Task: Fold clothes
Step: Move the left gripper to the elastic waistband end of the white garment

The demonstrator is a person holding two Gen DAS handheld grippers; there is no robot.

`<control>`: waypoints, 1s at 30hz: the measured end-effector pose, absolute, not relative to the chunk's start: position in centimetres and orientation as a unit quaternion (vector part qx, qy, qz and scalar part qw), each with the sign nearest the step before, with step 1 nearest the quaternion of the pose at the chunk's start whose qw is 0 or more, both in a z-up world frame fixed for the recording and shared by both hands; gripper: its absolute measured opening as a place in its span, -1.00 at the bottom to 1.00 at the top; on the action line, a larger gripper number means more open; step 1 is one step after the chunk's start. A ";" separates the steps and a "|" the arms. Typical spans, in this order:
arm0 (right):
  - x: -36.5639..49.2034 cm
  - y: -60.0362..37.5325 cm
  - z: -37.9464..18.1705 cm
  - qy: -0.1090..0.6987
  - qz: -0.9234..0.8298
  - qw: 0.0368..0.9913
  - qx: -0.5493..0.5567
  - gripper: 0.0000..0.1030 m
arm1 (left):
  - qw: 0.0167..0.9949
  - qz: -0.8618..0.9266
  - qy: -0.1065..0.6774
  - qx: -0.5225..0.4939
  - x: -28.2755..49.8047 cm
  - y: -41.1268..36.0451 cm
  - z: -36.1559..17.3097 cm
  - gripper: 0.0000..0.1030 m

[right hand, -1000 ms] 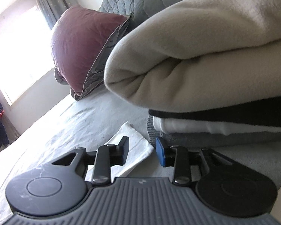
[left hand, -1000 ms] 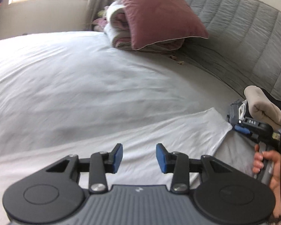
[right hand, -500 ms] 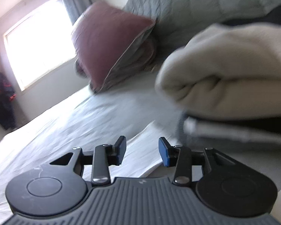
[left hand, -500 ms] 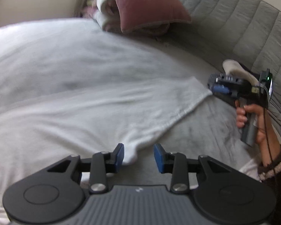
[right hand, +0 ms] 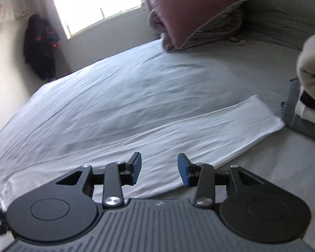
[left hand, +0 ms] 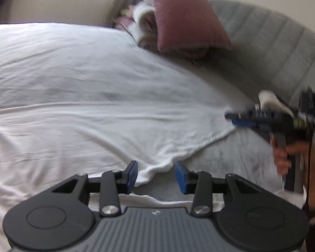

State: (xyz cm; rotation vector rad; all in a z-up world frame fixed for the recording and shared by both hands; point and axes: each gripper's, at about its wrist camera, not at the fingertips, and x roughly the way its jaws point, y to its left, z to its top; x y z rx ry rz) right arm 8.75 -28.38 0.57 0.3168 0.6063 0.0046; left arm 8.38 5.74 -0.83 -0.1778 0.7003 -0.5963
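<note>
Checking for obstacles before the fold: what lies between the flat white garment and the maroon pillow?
Only bare, wrinkled pale bedsheet separates the white garment from the maroon pillow; the right wrist view shows it best.

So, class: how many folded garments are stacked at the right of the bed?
4: a cream one on top, black, white, grey beneath; more may be cropped.

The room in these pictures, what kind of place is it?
Most likely a bedroom in a home: a wide bed under a pale sheet, a pink pillow against the padded grey headboard, and a stack of folded clothes.
</note>
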 end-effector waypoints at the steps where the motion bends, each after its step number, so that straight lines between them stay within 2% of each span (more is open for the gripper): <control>1: 8.3 -27.9 0.8 0.301 0.005 0.941 0.154 -0.17 | 0.899 -0.269 0.333 -0.095 8.1 6.5 -0.6 -0.14; 6: 6.1 -26.1 1.9 0.318 0.014 0.934 0.160 -0.15 | 0.921 -0.173 0.321 -0.137 6.8 10.8 -0.2 -0.13; 11: 3.4 -24.2 2.9 0.333 0.018 0.927 0.170 -0.01 | 0.932 -0.116 0.306 -0.153 5.0 14.6 -0.8 -0.13; 15: 1.1 -20.7 1.7 0.346 0.024 0.921 0.176 0.01 | 0.933 -0.093 0.309 -0.158 4.0 17.0 -1.8 -0.13; 22: -2.9 -14.4 -0.7 0.370 0.040 0.911 0.180 0.01 | 0.938 -0.040 0.321 -0.126 2.9 19.2 -2.4 -0.13; 28: -5.6 -13.3 -1.5 0.370 0.029 0.919 0.137 0.04 | 0.934 -0.001 0.342 -0.107 2.1 20.2 -2.5 -0.13; 30: -6.4 -13.7 -1.8 0.367 0.023 0.920 0.138 0.11 | 0.934 0.006 0.340 -0.110 1.7 20.3 -2.2 -0.13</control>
